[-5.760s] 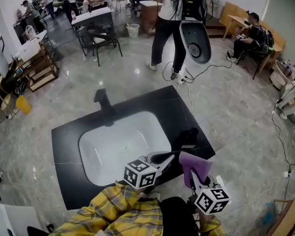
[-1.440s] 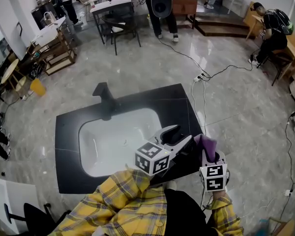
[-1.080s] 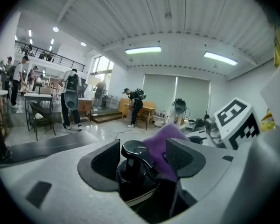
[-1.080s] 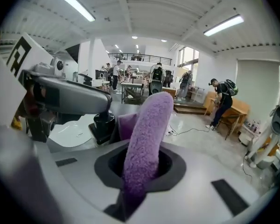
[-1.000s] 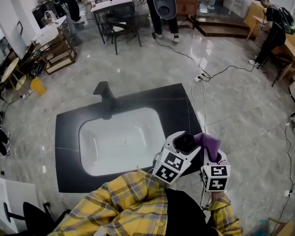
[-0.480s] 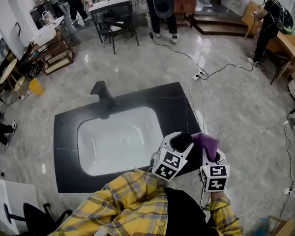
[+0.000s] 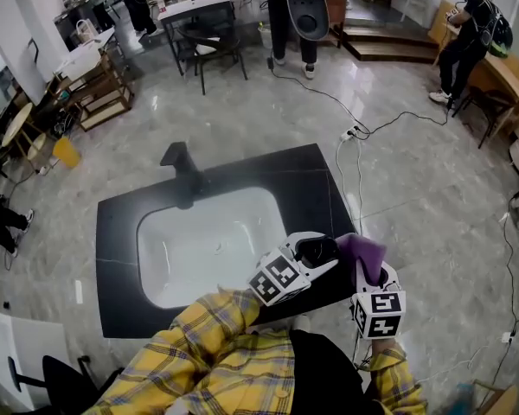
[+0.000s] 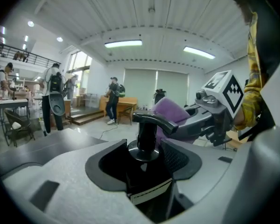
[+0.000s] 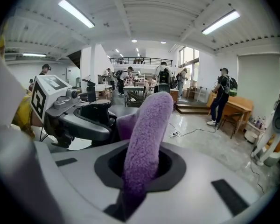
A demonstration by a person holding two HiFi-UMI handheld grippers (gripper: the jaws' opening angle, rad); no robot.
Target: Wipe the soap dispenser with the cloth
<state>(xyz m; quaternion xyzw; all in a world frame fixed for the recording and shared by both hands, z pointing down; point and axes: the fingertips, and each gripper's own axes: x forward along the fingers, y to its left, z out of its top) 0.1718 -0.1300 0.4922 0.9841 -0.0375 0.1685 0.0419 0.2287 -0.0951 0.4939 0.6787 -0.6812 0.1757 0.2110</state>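
The dispenser (image 8: 146,125) is being pinched between the ribbed pads (image 8: 178,159) of the left gripper (image 8: 143,152). Its jaws have just been closing and are being pressed partway in against the black body, with the pump head standing upright above them. The cloth (image 9: 146,125) is being clamped between the nearly closed jaws of the right gripper (image 9: 141,168), and its purple pile is being held up in a thick fold above the tips. Both grippers are being pointed forward and a little downward, side by side. The left one is being held rolled, so that its marker cube (image 7: 277,277) is tilted toward the basin (image 7: 208,249). Each gripper is being carried at the end of a yellow plaid sleeve (image 7: 216,344). The cloth is being held just beside the pump (whether it is touching cannot be told).

Two grippers, one dispenser, one cloth, one basin and one tap (image 7: 180,167) are being shown.

The dispenser is being held over the front right corner of a black counter (image 7: 121,232), by the white basin's right rim. The counter is being shown against a glossy grey stone floor (image 7: 242,119), across which cables (image 7: 346,137) are being trailed. Tables and chairs are being used by several people (image 7: 469,26) at the far side, and the hall is being lit by strip lights (image 8: 123,44).
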